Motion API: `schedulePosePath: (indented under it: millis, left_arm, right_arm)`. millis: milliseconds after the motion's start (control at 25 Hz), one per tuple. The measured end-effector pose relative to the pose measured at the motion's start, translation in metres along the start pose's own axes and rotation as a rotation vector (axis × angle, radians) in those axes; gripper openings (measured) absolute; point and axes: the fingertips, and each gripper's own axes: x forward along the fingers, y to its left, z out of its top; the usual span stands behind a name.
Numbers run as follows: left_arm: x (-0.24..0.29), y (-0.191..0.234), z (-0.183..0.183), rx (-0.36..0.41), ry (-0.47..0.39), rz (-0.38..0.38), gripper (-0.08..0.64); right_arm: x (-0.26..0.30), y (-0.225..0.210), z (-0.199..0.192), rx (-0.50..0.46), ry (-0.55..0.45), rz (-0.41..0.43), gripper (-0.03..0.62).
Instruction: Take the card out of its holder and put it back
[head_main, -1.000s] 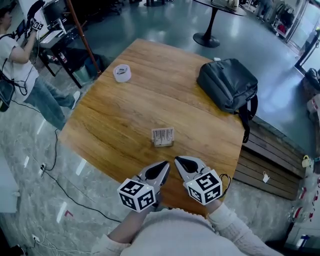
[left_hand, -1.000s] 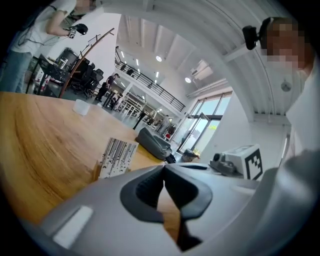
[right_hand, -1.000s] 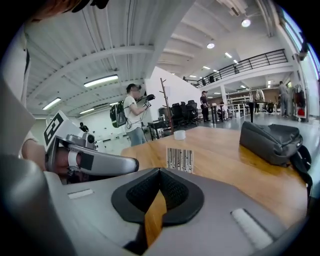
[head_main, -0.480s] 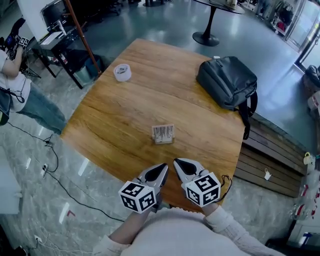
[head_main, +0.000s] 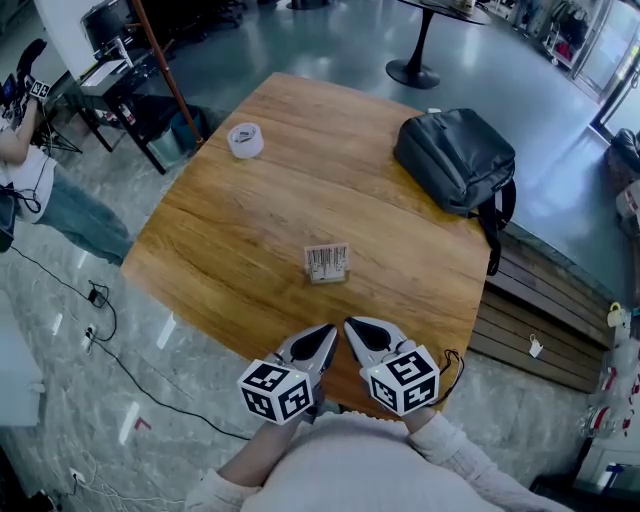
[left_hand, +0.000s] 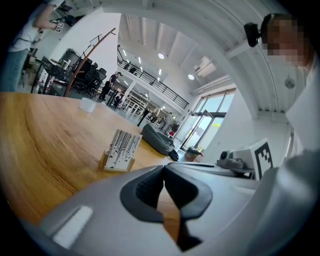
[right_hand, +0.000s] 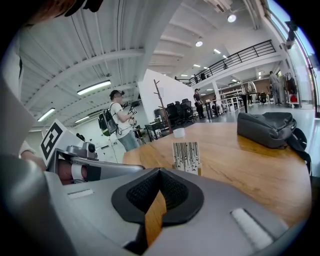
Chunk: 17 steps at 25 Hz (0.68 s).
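Note:
A white card with black bar-like stripes (head_main: 326, 261) stands upright in a small wooden holder (head_main: 327, 279) on the wooden table (head_main: 240, 230). My two grippers hover side by side over the table's near edge, a short way in front of the holder and apart from it. The left gripper (head_main: 328, 332) is shut with nothing in it, and so is the right gripper (head_main: 349, 326). The left gripper view has the card (left_hand: 120, 148) ahead and to the left of the closed left gripper (left_hand: 163, 172). In the right gripper view the card (right_hand: 186, 154) stands just beyond the closed right gripper (right_hand: 160, 175).
A dark backpack (head_main: 455, 165) lies at the table's far right corner, its strap hanging over the edge. A roll of white tape (head_main: 244, 141) sits at the far left. A person (head_main: 25, 160) stands on the floor to the left. A wooden bench (head_main: 540, 310) runs along the right.
Both grippers have stayed where they were, shut. The card and holder have not moved. The person at the far left has shifted further out of the picture.

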Motion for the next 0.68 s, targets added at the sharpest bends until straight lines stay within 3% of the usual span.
schedulePosePath:
  millis: [680]
  left_arm:
    - [-0.0055, -0.0007, -0.0093, -0.022, 0.015, 0.006, 0.008]
  right_arm:
    - [-0.0009, -0.001, -0.0053, 0.014, 0.016, -0.001, -0.002]
